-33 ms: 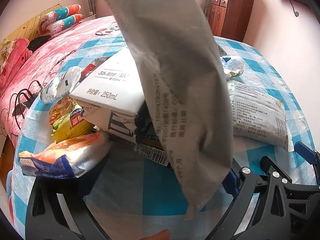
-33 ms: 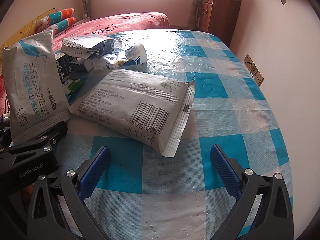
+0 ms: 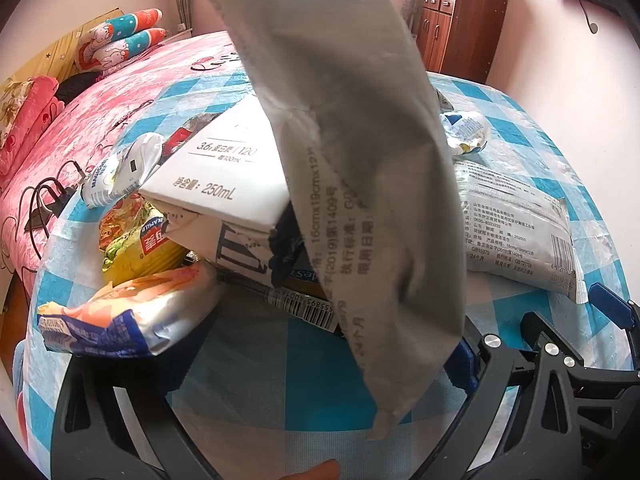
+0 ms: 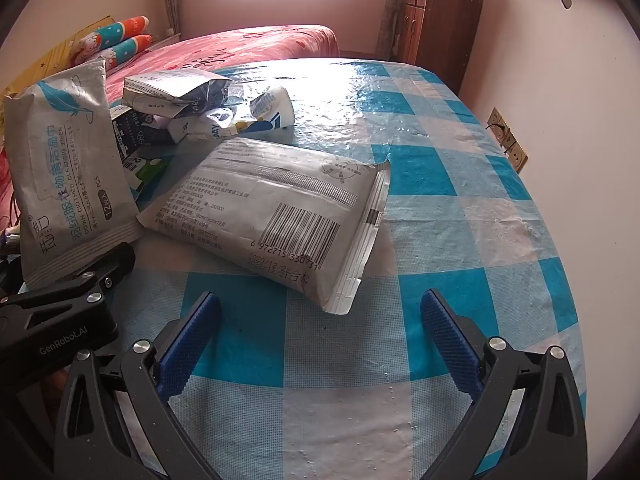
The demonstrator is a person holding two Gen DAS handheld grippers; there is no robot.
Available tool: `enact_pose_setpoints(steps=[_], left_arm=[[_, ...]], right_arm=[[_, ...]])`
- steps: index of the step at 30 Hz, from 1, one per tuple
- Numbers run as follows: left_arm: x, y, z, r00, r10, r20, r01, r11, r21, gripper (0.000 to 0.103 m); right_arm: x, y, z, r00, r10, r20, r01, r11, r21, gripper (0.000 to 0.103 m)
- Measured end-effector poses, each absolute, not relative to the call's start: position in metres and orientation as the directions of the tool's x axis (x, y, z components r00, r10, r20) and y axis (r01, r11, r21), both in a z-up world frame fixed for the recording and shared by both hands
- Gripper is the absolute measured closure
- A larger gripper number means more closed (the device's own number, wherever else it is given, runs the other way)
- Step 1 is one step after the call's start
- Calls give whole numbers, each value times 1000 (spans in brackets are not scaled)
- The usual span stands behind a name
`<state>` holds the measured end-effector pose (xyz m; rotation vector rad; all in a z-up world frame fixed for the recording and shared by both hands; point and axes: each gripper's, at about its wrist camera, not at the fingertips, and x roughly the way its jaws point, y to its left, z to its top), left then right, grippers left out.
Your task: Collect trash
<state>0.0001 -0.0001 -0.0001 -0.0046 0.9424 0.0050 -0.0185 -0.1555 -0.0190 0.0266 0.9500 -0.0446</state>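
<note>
I see no change at all: my left gripper (image 3: 320,364) is just as wide, the grey wipes pack (image 3: 360,160) stands in the same spot, and my right gripper (image 4: 320,340) sits the same too

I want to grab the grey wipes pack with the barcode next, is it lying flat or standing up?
Lying flat. The wipes pack rests barcode side up on the checked tablecloth, just ahead of the open right tool.
</note>
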Motion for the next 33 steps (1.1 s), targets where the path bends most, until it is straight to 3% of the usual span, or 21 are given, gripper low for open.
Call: enact_pose_setpoints(steps=[33], left_arm=[[-36,-11,5,600,53,-798,-34,999,41,4]], right_arm=[[-35,-155,-18,586,20,-810,-11,1000,17,4]])
